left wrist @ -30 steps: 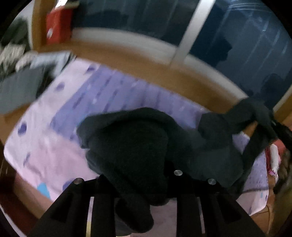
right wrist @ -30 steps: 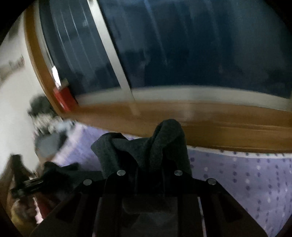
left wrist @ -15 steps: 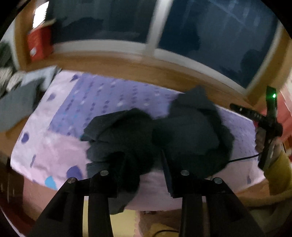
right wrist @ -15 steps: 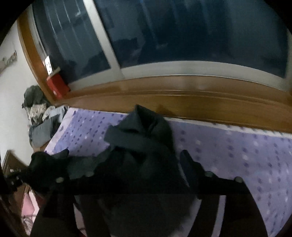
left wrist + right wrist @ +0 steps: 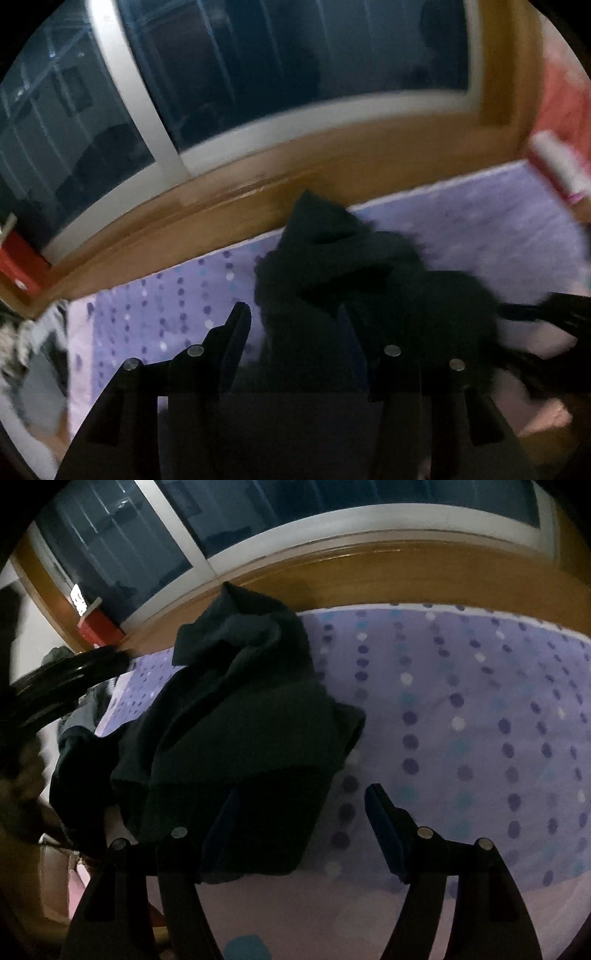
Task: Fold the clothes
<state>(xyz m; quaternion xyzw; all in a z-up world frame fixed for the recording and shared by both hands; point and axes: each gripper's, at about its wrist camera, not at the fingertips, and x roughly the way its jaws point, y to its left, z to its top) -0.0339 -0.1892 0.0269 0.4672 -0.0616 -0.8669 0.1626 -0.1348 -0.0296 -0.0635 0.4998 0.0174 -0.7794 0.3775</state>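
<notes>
A dark crumpled garment (image 5: 236,716) lies in a heap on the purple dotted bed sheet (image 5: 461,709). It also shows in the left wrist view (image 5: 332,266), just ahead of the fingers. My left gripper (image 5: 295,325) is open, with the garment lying between and beyond its fingers. My right gripper (image 5: 303,812) is open; its left finger (image 5: 221,819) rests against the garment's near edge and its right finger (image 5: 384,823) is over bare sheet. The other gripper appears as a dark blur at the left of the right wrist view (image 5: 55,679).
A wooden window sill (image 5: 369,572) and dark window panes (image 5: 258,74) run behind the bed. A red box (image 5: 98,627) stands on the sill at left. A pile of other clothes (image 5: 22,350) lies at the left. A pink and white object (image 5: 557,166) is at the right.
Both grippers have let go of the dark garment and opened. The garment has dropped from being held up onto the sheet in a heap.
</notes>
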